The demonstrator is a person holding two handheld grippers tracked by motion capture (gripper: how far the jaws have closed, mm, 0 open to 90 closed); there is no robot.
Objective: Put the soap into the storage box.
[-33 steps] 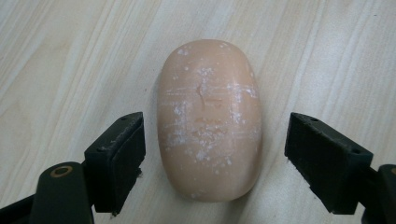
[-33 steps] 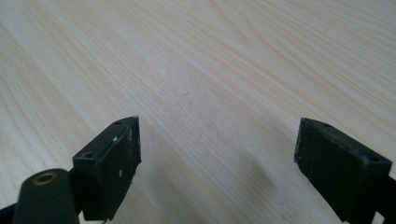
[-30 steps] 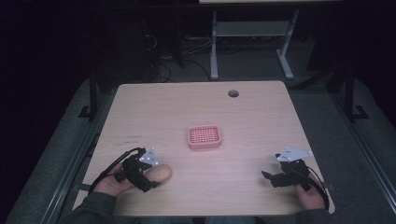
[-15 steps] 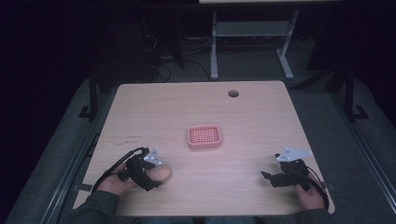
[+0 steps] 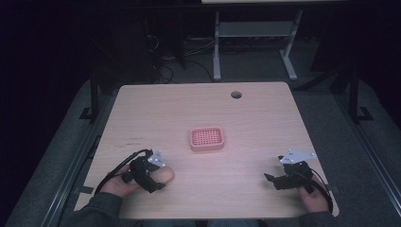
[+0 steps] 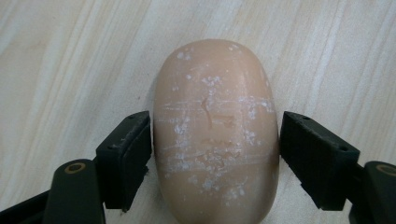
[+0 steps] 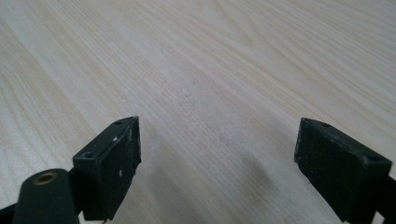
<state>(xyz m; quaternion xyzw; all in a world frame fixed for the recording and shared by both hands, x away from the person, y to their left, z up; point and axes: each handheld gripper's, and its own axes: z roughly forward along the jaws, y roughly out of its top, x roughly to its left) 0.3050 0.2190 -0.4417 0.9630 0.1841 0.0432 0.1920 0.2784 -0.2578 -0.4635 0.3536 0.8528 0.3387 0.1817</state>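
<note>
Your left gripper [image 6: 212,154] straddles the soap bar [image 6: 215,130] on the table [image 5: 265,118] at the lower left of the high view. Its jaws are spread, the left one touching the bar and the right just short of it, so the grasp looks about to close. Next, squeeze evenly; the likely target is the pink soap dish [image 5: 206,139] at centre frame. Your right gripper [image 7: 217,163] rests agape and empty at the lower right.

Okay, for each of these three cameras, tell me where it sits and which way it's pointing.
High view: above the person's side, looking forward and down on the table; both hands and grippers enter from below.
Left gripper view: rides the left gripper, looking down at the soap between its jaws.
Right gripper view: rides the right gripper, facing bare tabletop.
The high and left gripper views share the soap.
</note>
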